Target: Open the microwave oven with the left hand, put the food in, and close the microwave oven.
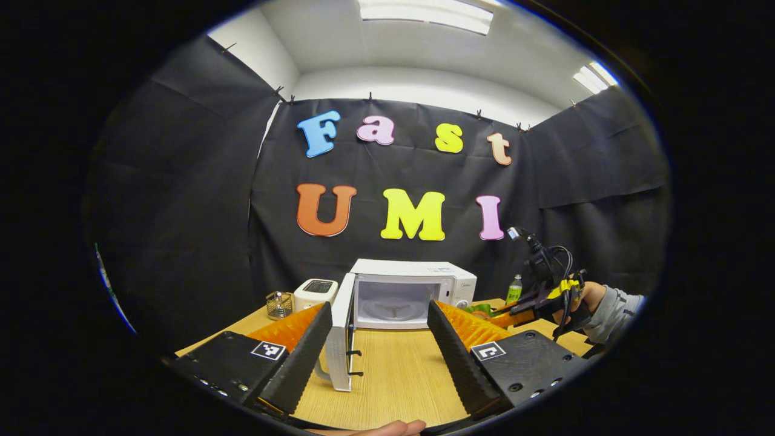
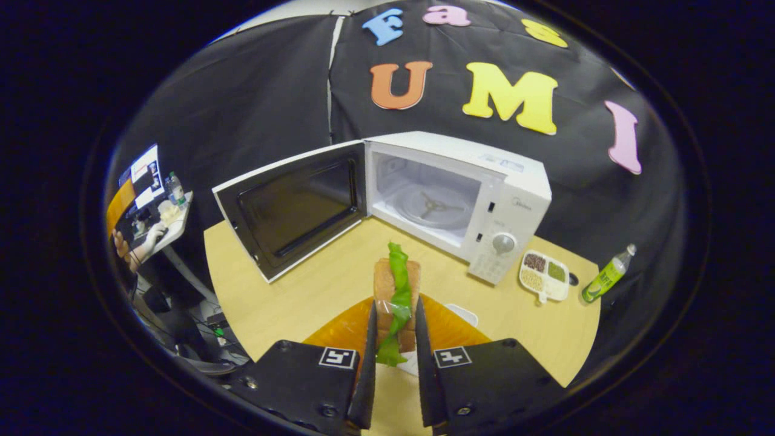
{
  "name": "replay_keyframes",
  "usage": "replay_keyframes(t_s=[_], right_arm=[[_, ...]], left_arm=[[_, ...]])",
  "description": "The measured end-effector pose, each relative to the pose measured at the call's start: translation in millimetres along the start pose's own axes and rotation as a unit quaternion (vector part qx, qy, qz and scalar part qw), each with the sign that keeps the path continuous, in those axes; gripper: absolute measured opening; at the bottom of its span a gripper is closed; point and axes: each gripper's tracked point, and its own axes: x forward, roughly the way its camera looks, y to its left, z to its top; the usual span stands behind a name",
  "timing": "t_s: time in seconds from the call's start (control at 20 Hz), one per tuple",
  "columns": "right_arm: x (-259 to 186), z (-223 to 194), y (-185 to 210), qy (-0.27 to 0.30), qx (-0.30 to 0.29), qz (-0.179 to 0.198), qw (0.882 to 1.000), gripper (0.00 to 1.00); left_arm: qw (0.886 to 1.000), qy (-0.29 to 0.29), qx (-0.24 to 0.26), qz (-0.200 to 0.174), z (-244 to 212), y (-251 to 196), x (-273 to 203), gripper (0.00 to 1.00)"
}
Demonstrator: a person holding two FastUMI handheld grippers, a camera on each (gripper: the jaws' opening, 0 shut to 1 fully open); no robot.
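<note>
Between the right gripper's (image 2: pixel 393 330) jaws, a brown sandwich (image 2: pixel 396 297) trails green lettuce.

A: How does the left gripper (image 1: pixel 380 339) stand?
B: Jaws wide apart, low in the left gripper view, gripping nothing.
A: The right gripper (image 2: pixel 393 339)?
B: Bottom centre of the right gripper view, fingers pressed on the food (image 2: pixel 396 297); a hand (image 1: pixel 586 303) holds it.

Left hand-held gripper (image 1: pixel 380 315) spread wide above worktop (image 1: pixel 393 369); microwave (image 1: pixel 415 290) ahead, door (image 1: pixel 340 330) swung open; right hand-held gripper (image 1: pixel 514 310) beside it, near green bottle (image 1: pixel 514 290).
</note>
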Motion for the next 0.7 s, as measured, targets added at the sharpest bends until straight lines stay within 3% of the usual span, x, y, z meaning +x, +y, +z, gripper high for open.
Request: replay_keyframes(t_s=[0.05, 0.1, 0.15, 0.25, 0.3, 0.35, 0.4, 0.45, 0.5, 0.55, 0.7], right_arm=[[8, 8, 8, -0.011, -0.012, -0.006, 1.0, 0.26], [17, 17, 16, -0.022, -0.018, -0.009, 1.0, 0.33], [25, 23, 26, -0.03, -0.021, -0.01, 0.999, 0.33], [45, 38, 40, -0.048, -0.029, -0.018, 0.998, 0.33], [55, 45, 43, -0.058, -0.034, -0.031, 0.997, 0.26], [64, 52, 45, -0.07, -0.035, -0.046, 0.996, 0.34], [74, 60, 47, -0.084, -0.034, -0.06, 0.994, 0.34], [84, 68, 50, -0.099, -0.032, -0.073, 0.992, 0.33], [93, 75, 51, -0.113, -0.027, -0.088, 0.989, 0.26], [102, 81, 51, -0.125, -0.021, -0.1, 0.987, 0.33], [126, 99, 56, -0.154, 0.04, -0.112, 0.981, 0.33]], left_arm=[[1.0, 0.0, -0.002, 0.001, -1, 4, -2, 0.95], [1.0, 0.0, -0.005, 0.002, -1, 8, -2, 0.84], [1.0, 0.001, -0.007, 0.004, -2, 11, -1, 0.95], [1.0, 0.002, -0.01, 0.008, -3, 19, -2, 0.95], [1.0, 0.003, -0.011, 0.01, -4, 24, -2, 0.95], [1.0, 0.003, -0.012, 0.012, -5, 26, -3, 0.84], [1.0, 0.003, -0.014, 0.013, -6, 30, -4, 0.95], [1.0, 0.0, -0.016, 0.011, -5, 32, -5, 0.95], [1.0, -0.002, -0.02, 0.008, -5, 33, -5, 0.95], [1.0, -0.005, -0.026, 0.009, -5, 36, -4, 0.95], [0.999, -0.015, -0.041, 0.014, -6, 44, -1, 0.95]])
